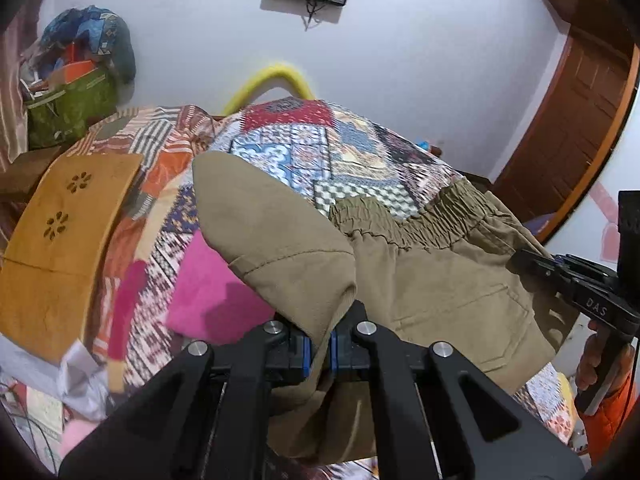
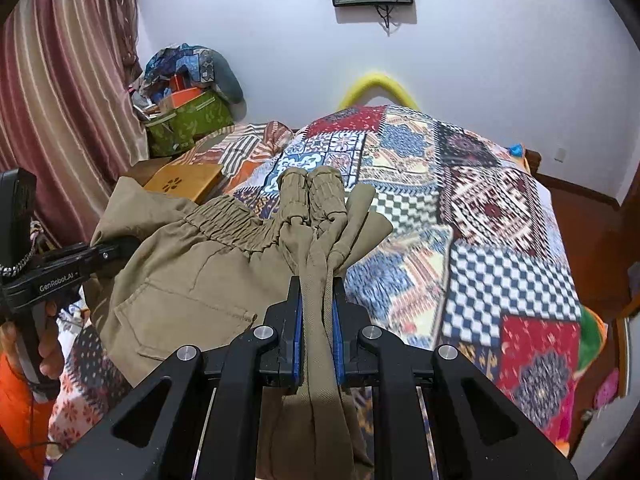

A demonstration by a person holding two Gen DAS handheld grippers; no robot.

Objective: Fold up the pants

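My left tongs (image 1: 319,350) are clamped on a fold of the khaki pants (image 1: 432,280), and my right tongs (image 2: 316,344) pinch a bunched strip of the same cloth. The pants hang stretched between them above the patchwork bedspread (image 2: 500,240), elastic waistband (image 2: 236,222) facing away from me, a back pocket showing.
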